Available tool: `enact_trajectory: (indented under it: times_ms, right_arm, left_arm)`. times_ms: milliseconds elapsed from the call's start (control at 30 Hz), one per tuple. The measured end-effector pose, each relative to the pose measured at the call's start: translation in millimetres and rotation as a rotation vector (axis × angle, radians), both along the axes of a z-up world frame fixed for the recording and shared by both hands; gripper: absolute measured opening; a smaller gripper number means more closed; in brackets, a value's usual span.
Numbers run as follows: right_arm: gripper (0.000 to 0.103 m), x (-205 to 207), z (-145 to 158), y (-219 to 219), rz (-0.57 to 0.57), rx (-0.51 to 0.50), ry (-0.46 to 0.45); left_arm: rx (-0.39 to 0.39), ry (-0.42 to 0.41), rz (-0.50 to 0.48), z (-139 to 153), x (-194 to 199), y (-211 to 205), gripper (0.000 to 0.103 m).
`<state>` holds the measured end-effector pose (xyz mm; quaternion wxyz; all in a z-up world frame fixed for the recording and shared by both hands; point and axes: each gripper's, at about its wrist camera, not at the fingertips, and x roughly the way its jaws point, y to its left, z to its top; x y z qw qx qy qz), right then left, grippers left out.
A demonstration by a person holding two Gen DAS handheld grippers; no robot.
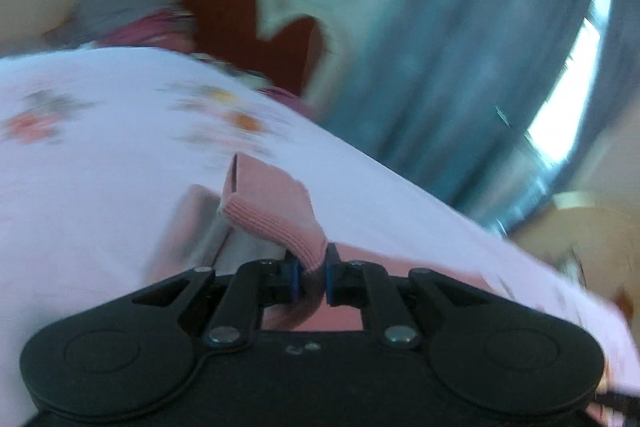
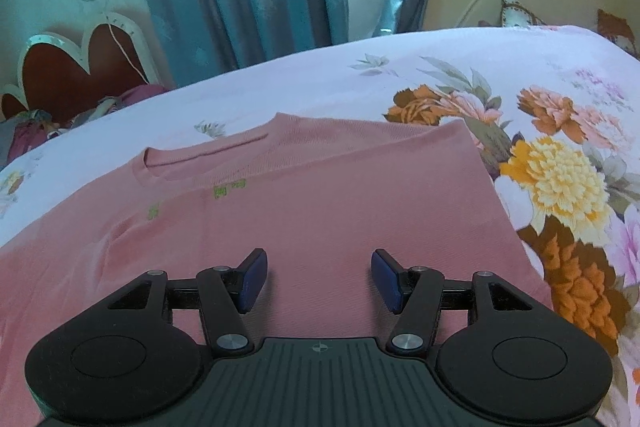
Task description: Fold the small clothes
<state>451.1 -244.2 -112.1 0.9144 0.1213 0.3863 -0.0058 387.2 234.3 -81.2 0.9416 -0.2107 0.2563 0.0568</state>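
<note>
In the left wrist view, badly blurred, the left gripper [image 1: 311, 277] sits at bottom centre with its jaws pinched narrow on a ribbed pink cuff [image 1: 276, 215] of the garment, lifted above the pale floral bedsheet [image 1: 100, 147]. In the right wrist view the right gripper [image 2: 319, 277] stands wide and holds nothing, low over the pink sweatshirt [image 2: 320, 195], which lies flat across the frame's centre, neckline towards the upper left.

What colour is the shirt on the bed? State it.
Dusty pink shirt, clearest in the right wrist view.
</note>
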Motion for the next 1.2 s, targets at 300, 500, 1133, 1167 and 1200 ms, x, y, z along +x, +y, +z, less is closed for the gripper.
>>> enact_trajectory:
  times_ms: [300,500,1133,1167,1200]
  right_arm:
    - [0.057,-10,1,-35,-0.014,0.092,-0.017]
    - [0.057,-25,7,-69,-0.057,0.147,-0.032]
    - [0.075,-22,3,-49,0.074,0.240,-0.013]
    - [0.071,-18,-1,-44,0.087,0.259,0.004]
    - [0.065,-14,-6,-38,0.097,0.278,0.021]
  left_arm:
    - [0.097,0.024,-0.334,-1,36,-173,0.011]
    - [0.163,0.056,-0.478,-17,52,-256,0.011]
    - [0.224,0.090,-0.400,-24,9,-187,0.043]
    - [0.244,0.098,-0.350,-24,1,-163,0.042]
    - [0.266,0.113,-0.309,-24,-5,-145,0.042]
